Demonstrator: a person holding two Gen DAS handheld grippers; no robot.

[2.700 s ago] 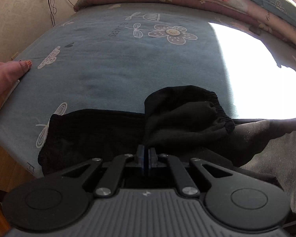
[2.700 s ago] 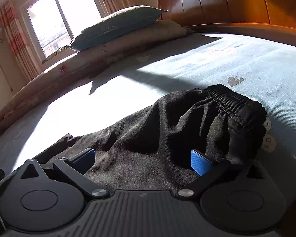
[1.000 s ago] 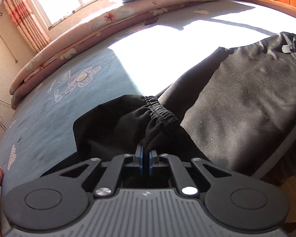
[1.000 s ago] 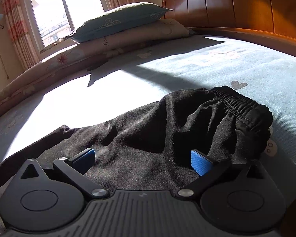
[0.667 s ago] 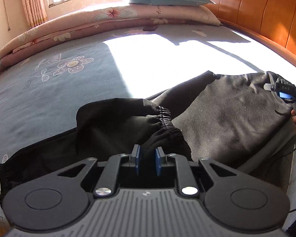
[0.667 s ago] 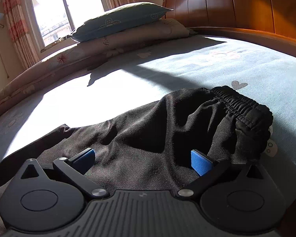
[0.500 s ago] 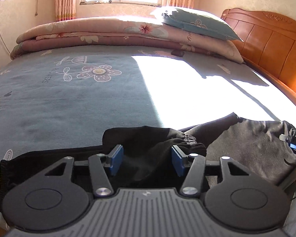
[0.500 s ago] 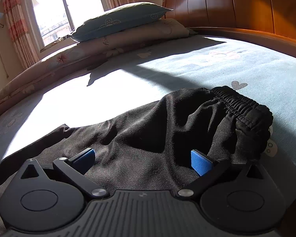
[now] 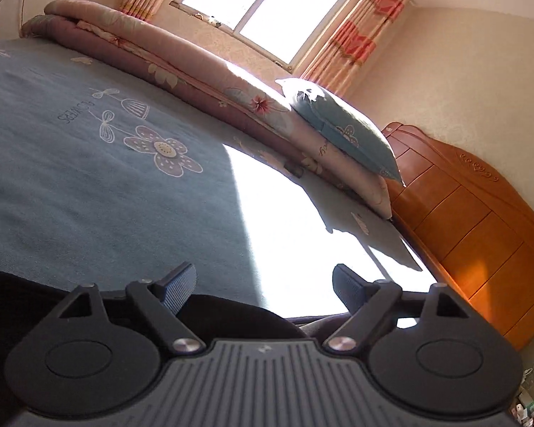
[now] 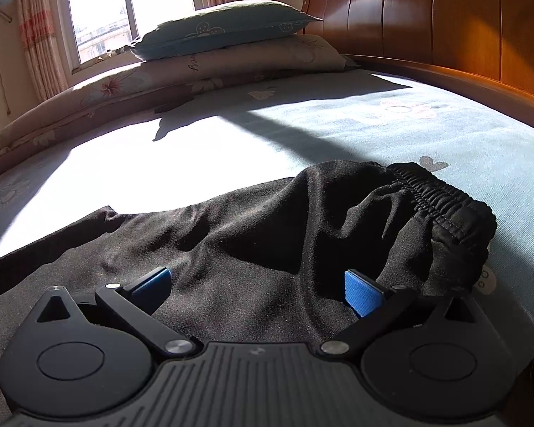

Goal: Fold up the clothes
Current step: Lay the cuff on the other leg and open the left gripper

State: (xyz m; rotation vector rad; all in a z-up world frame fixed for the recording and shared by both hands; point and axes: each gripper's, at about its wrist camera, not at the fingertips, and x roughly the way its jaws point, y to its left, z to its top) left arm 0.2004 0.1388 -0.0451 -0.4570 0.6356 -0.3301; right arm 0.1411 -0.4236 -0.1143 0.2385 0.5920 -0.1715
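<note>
Black knit, soft and light: the trousers lie rumpled on the bed, waistband bunched at the right. They'll sag and slide (no stiffness), so pinch the thick elastic band. Your right gripper hovers low over them, jaws wide, empty; your left gripper tilts upward, jaws also apart.

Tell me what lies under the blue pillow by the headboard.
The blue pillow rests on a folded floral quilt stacked along the bed's window side, which lies on the blue bedsheet. What sits beneath the quilt's layers is covered.
</note>
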